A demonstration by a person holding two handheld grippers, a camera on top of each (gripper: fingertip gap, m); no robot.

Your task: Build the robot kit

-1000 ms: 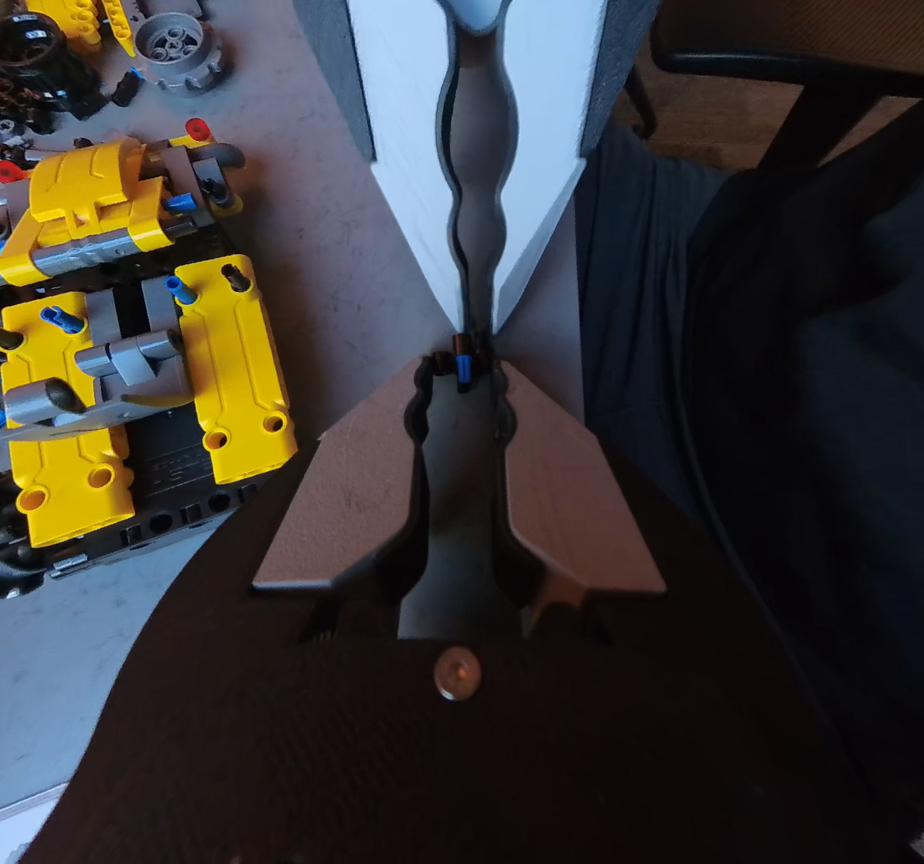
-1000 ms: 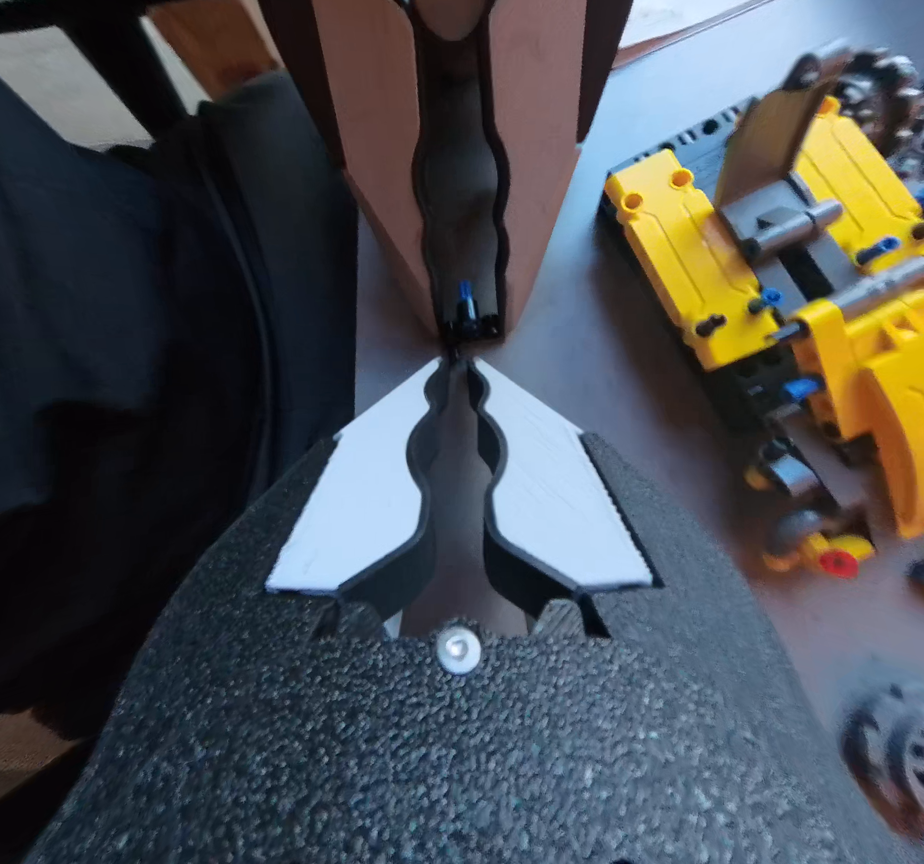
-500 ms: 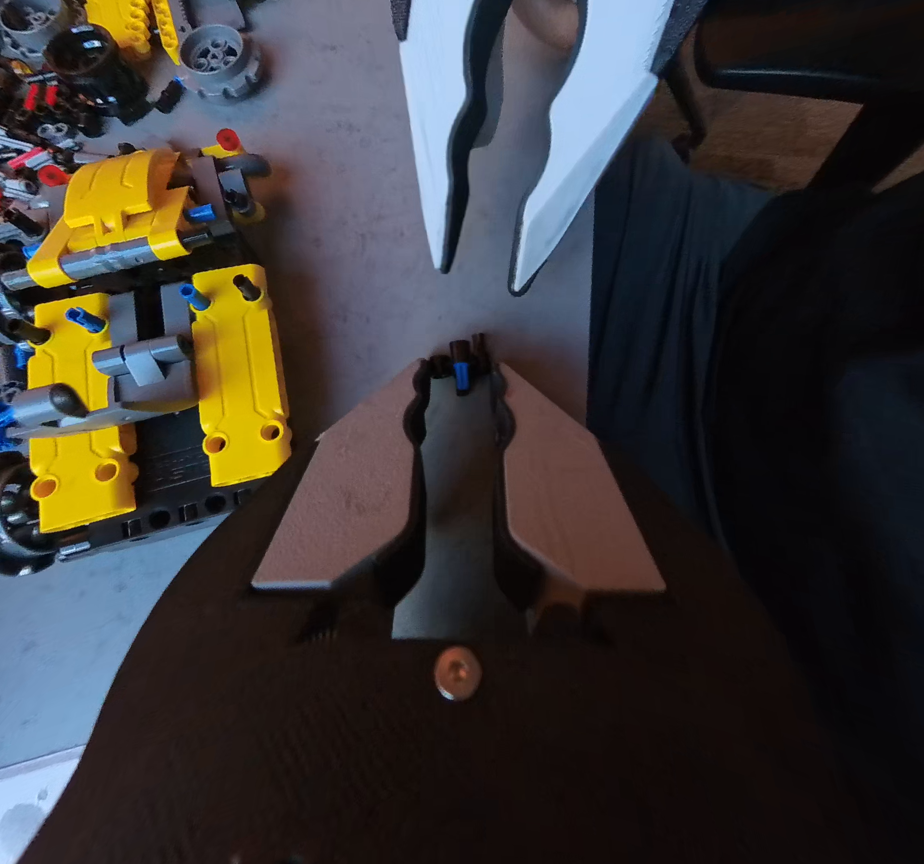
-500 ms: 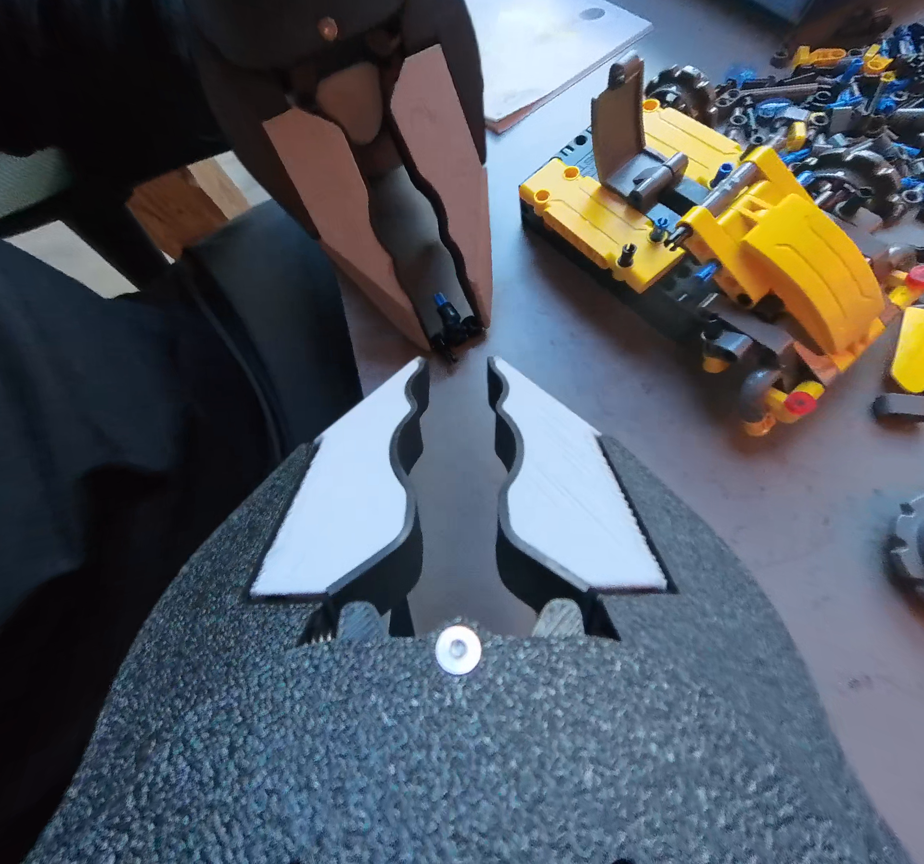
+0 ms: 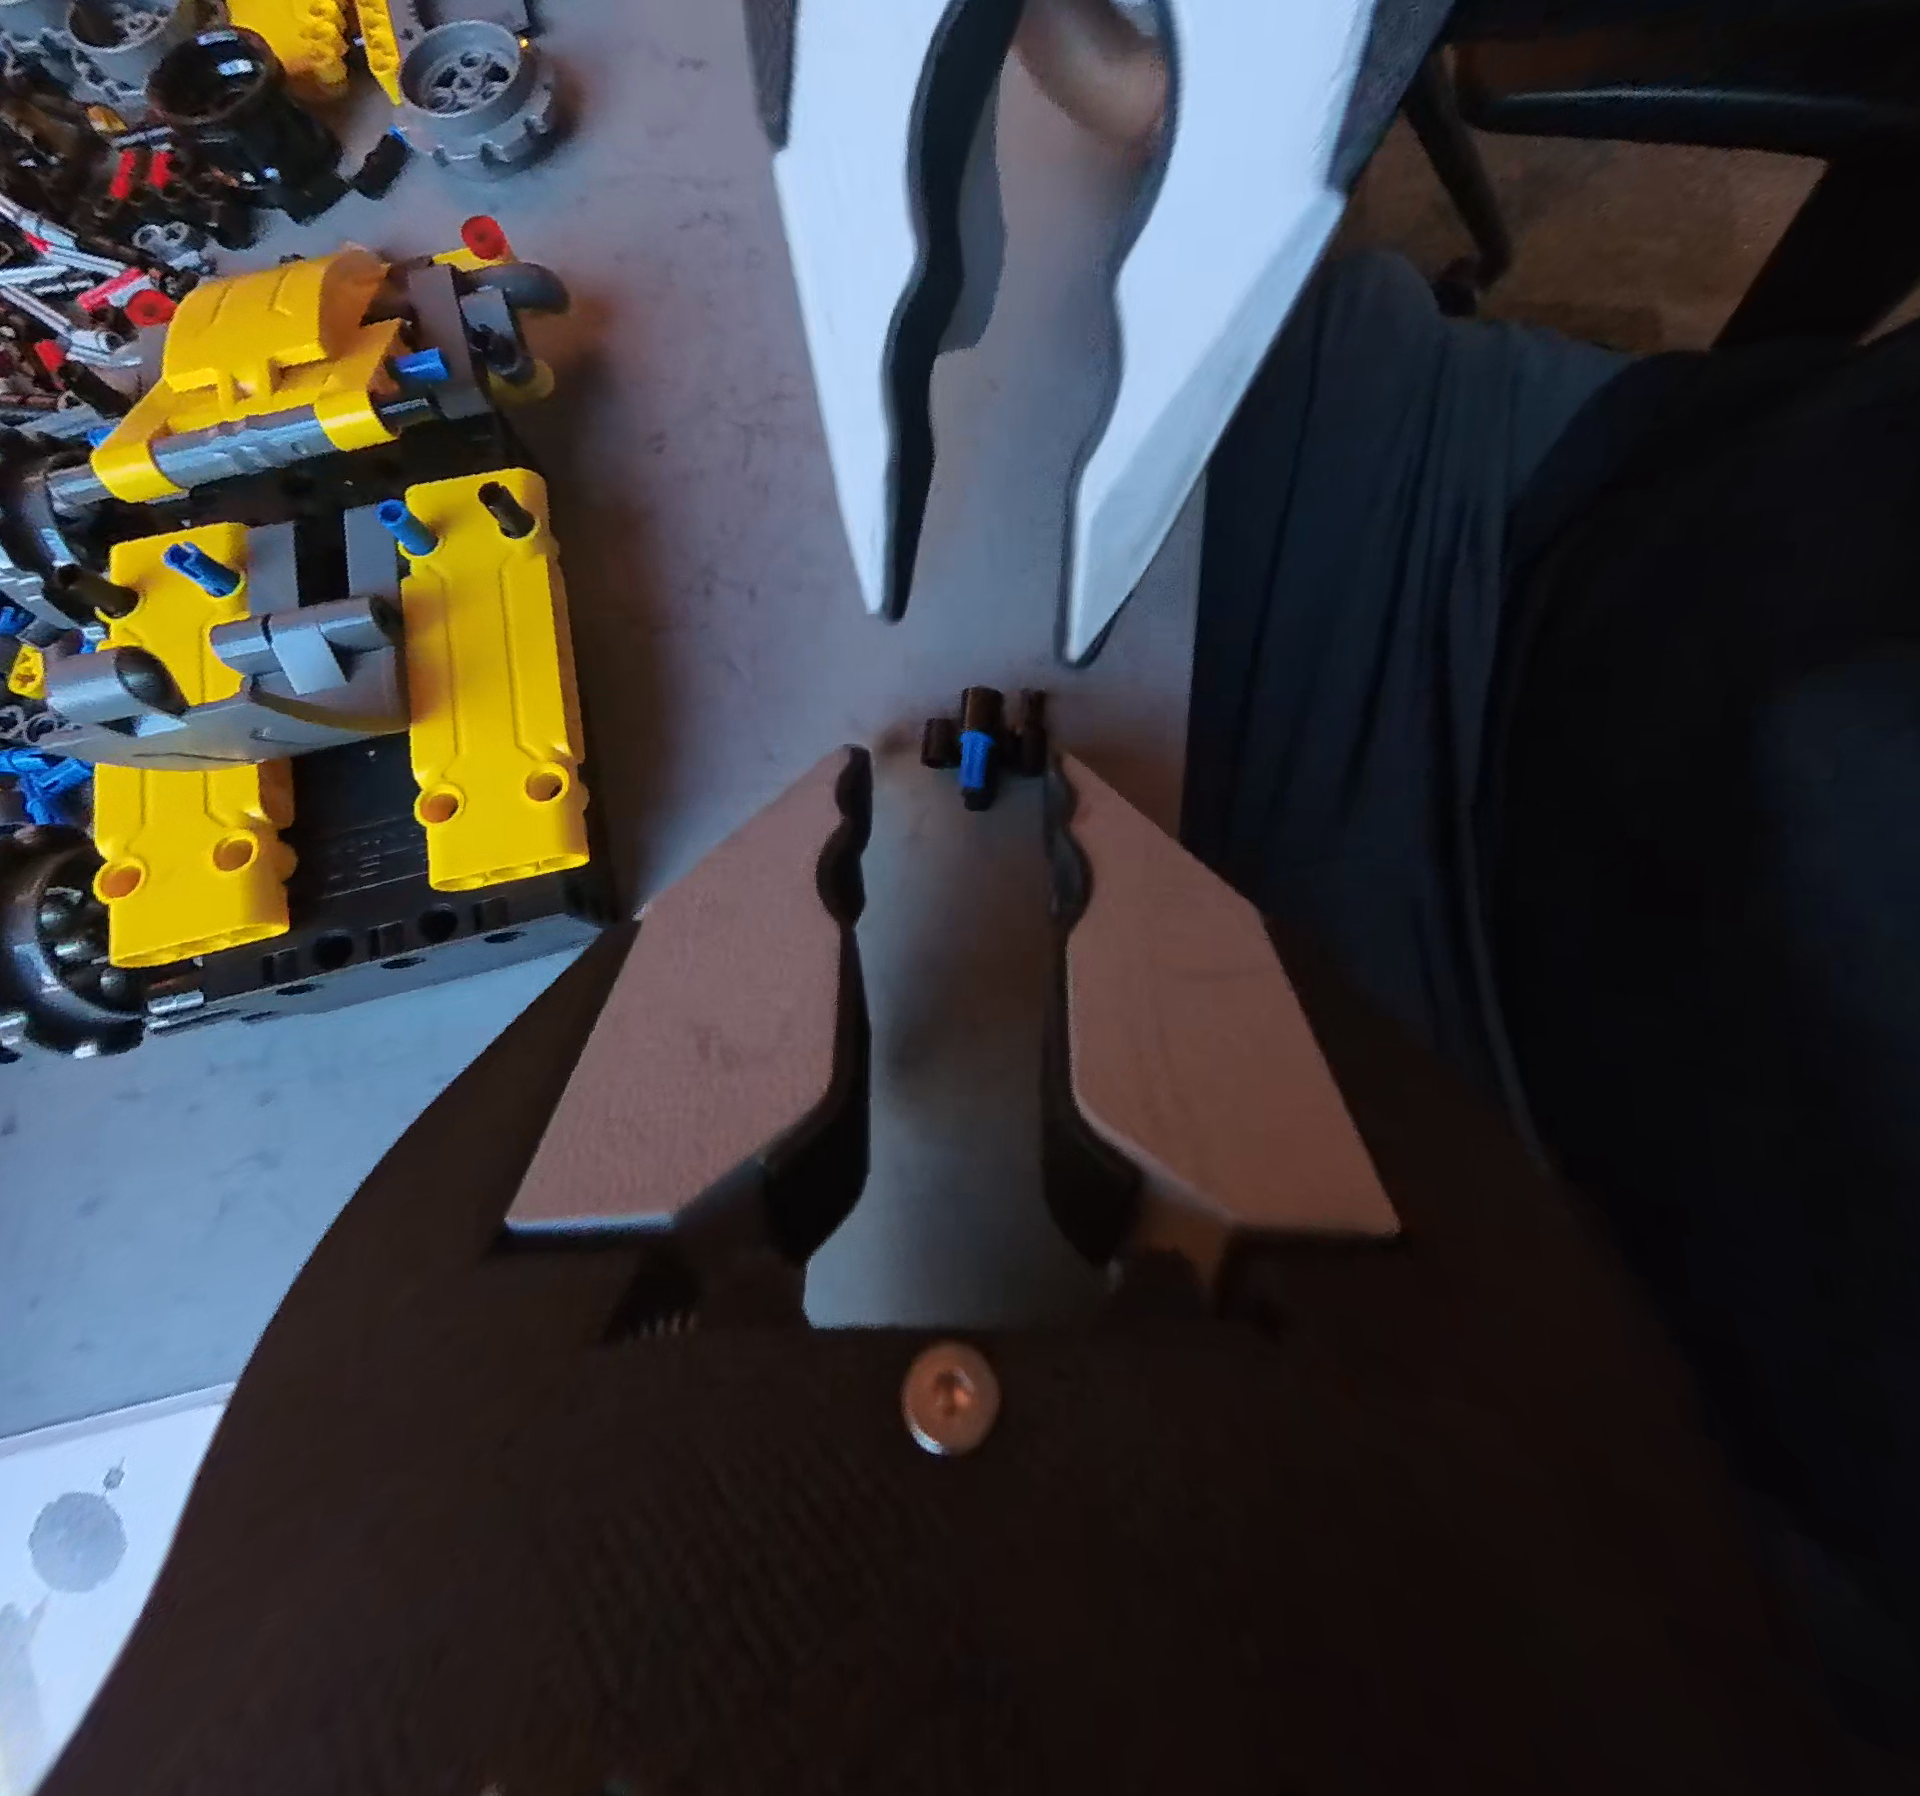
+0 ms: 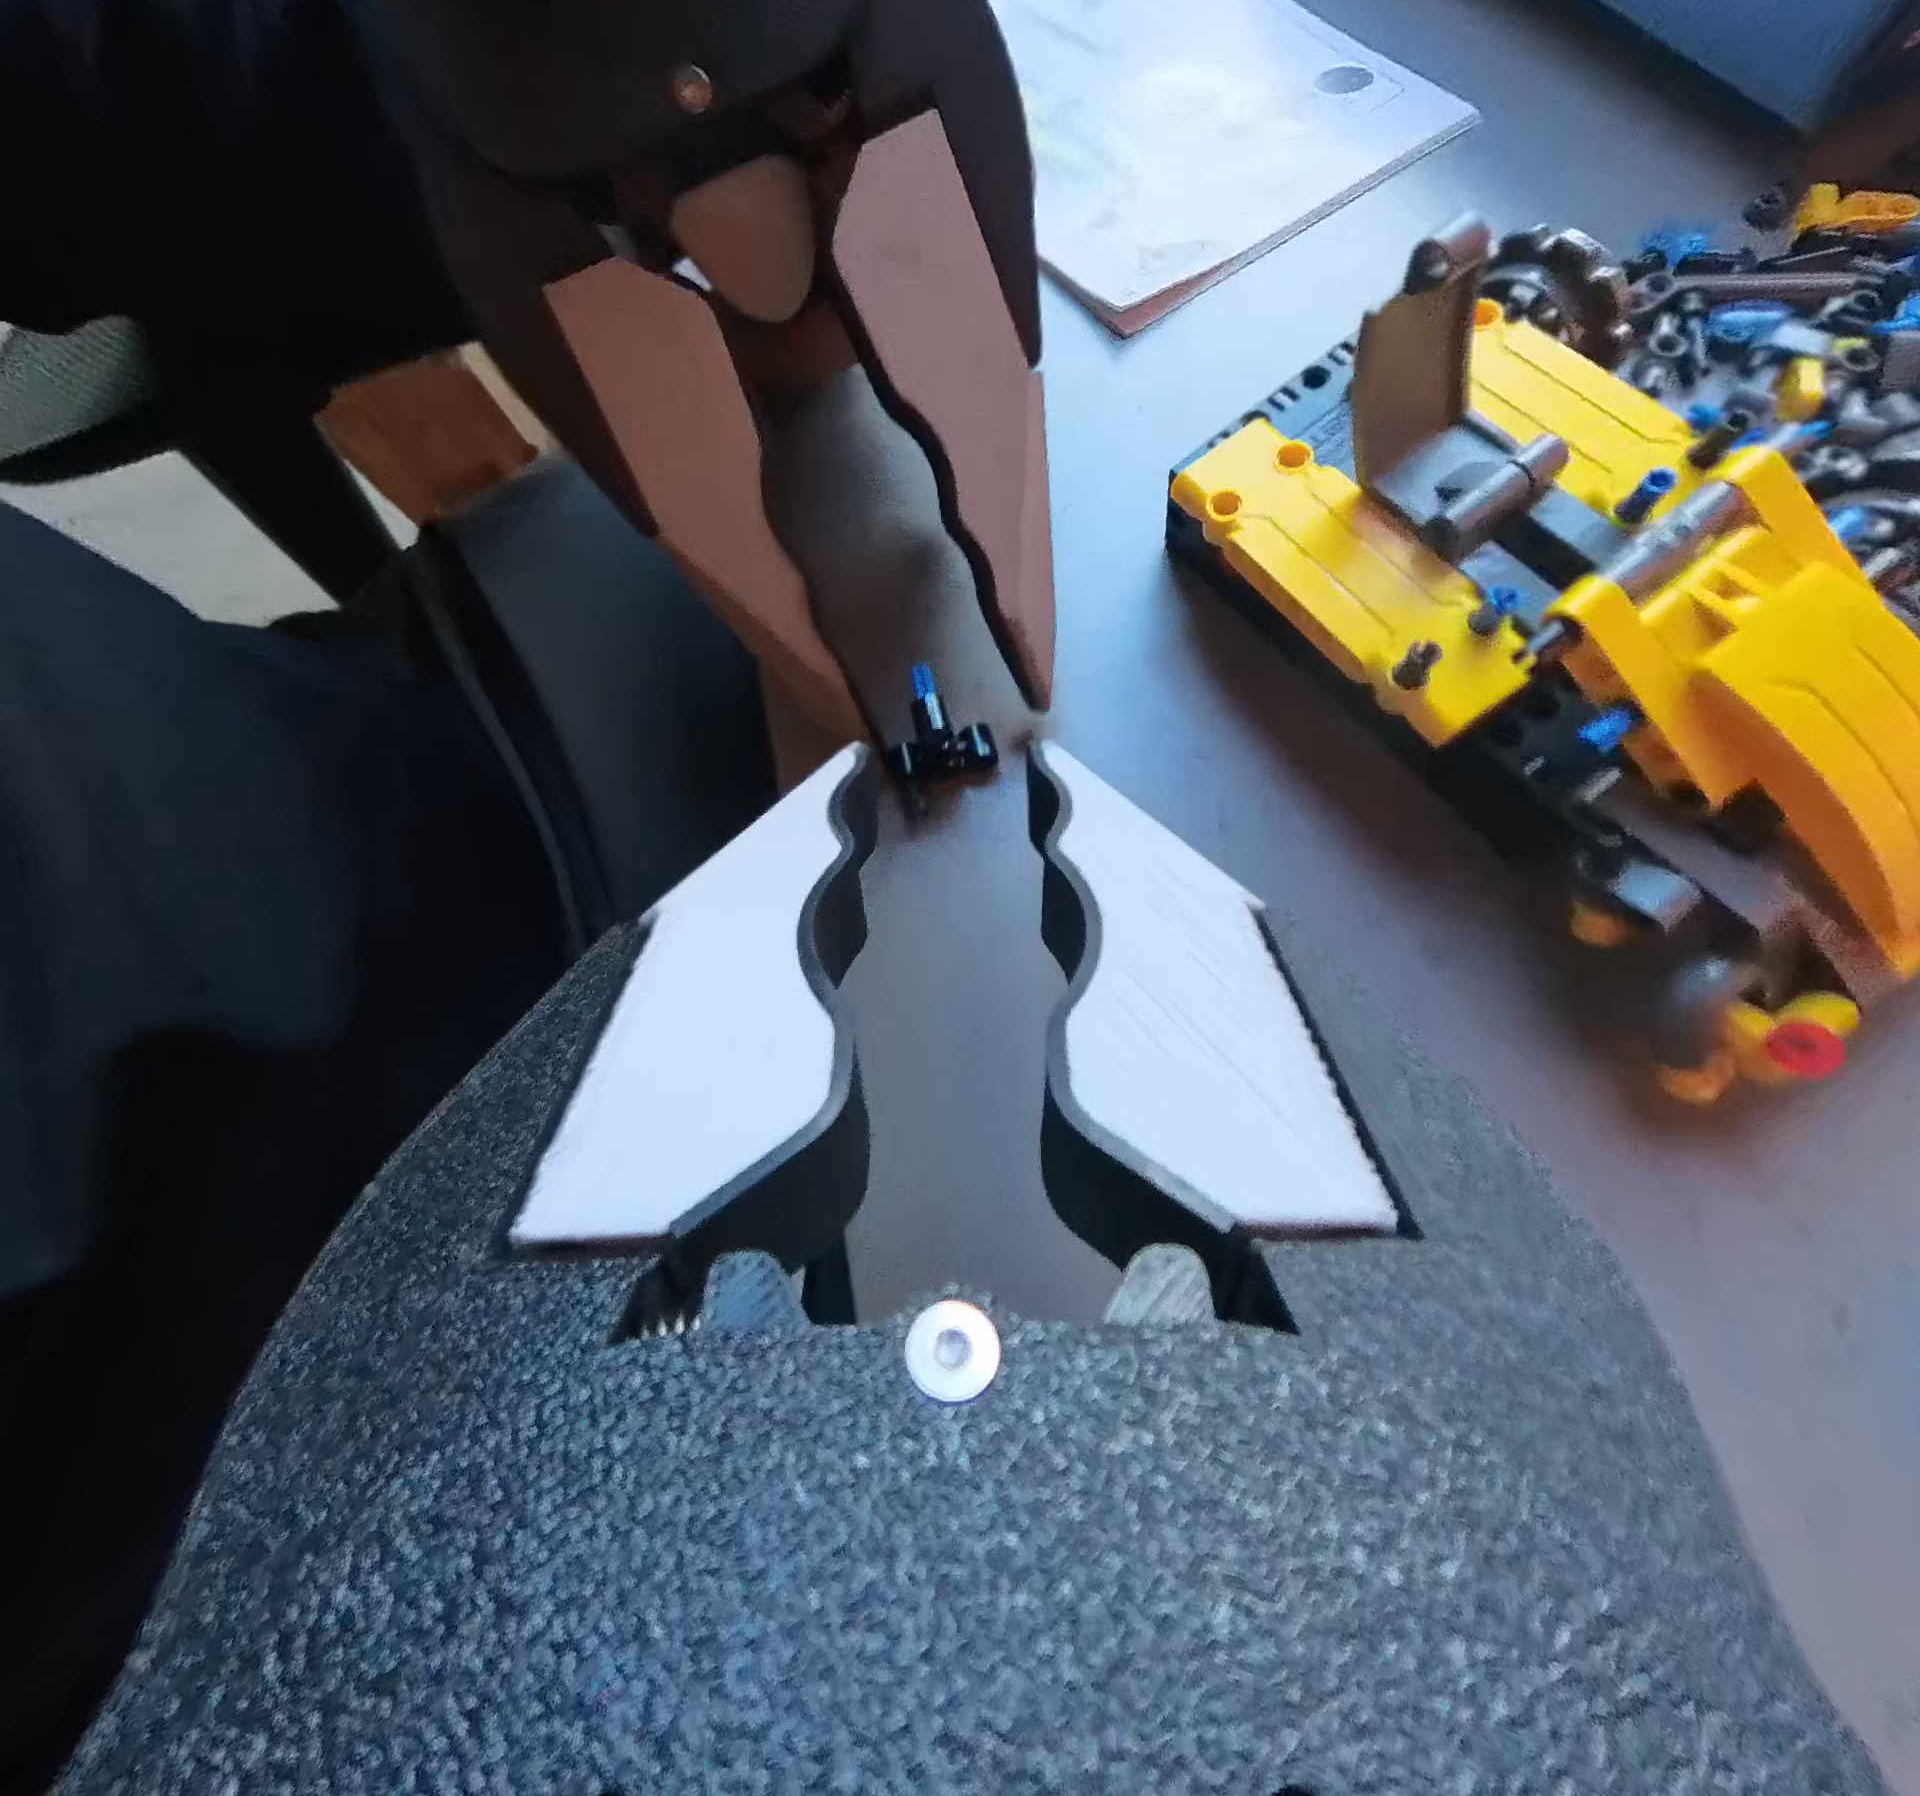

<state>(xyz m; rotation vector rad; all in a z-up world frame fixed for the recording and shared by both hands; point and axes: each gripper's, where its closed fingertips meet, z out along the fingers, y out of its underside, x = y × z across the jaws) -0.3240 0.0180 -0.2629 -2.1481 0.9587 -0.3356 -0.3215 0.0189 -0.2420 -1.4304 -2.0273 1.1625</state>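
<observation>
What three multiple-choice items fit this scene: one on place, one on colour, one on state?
1. Where is the small black connector?
A. on the table, between the tips of the left gripper and the right gripper
B. clamped in the right gripper
C. inside a box

2. What colour is the pin stuck through it?
A. red
B. blue
C. yellow

3. How do the left gripper's jaws stand?
A. shut on the connector
B. open
C. out of view

Key: 1 A, it lies on the tabletop with both pairs of tips around it. 2 B, the pin is blue in both views. 3 B, a wide gap shows between the brown fingers.
</observation>
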